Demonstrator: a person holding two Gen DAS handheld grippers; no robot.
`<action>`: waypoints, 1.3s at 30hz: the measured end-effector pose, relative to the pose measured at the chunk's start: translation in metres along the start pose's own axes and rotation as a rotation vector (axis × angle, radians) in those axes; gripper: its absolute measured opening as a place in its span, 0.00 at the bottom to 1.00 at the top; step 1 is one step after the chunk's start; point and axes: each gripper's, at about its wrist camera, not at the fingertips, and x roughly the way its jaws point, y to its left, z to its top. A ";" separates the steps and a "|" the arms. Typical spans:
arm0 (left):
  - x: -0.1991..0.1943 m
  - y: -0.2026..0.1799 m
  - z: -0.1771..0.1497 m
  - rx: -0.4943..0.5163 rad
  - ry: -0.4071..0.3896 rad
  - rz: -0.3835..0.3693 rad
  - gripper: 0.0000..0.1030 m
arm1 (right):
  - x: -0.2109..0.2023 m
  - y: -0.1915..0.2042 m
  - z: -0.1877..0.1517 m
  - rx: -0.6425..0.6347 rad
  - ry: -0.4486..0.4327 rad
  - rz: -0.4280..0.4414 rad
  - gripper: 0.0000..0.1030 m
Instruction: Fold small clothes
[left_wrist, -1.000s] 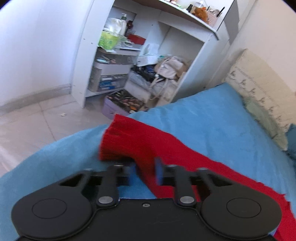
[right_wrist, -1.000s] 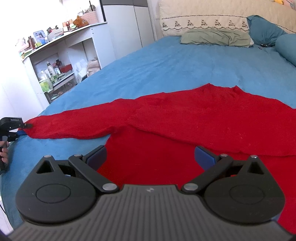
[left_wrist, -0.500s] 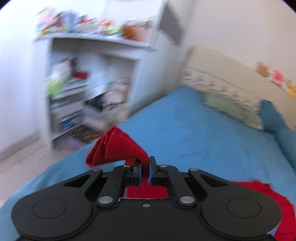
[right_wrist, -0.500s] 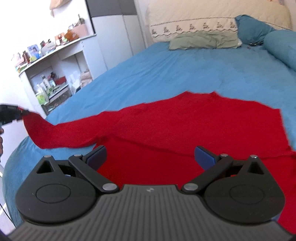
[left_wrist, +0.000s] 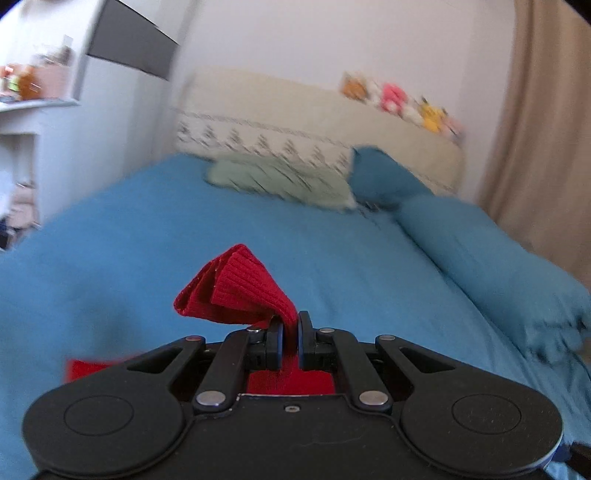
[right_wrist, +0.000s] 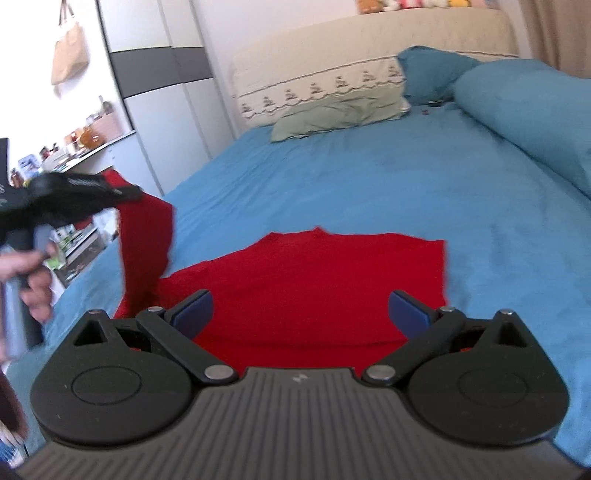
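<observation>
I was working in a bedroom of somebody's home. A bed (right_wrist: 332, 177) with a blue sheet filled most of both views, with a cream headboard (right_wrist: 369, 40) behind it, a green pillow (right_wrist: 332, 114) and blue pillows (right_wrist: 535, 110) at its head, and soft toys (left_wrist: 399, 98) lined along the top. A wardrobe (right_wrist: 166, 103) stood beside the bed, a cloth bag (right_wrist: 70, 55) hung nearby, a cluttered shelf (right_wrist: 74, 147) held bottles, and a beige curtain (left_wrist: 546, 110) hung on the far side.
</observation>
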 end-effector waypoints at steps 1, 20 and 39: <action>0.011 -0.007 -0.006 0.008 0.018 -0.010 0.07 | -0.001 -0.007 0.000 0.009 0.002 -0.006 1.00; 0.114 -0.078 -0.120 0.106 0.292 -0.021 0.15 | 0.010 -0.078 -0.024 0.067 0.066 -0.046 1.00; 0.001 0.026 -0.109 0.173 0.093 0.243 0.96 | 0.083 -0.016 -0.015 -0.034 0.147 0.010 1.00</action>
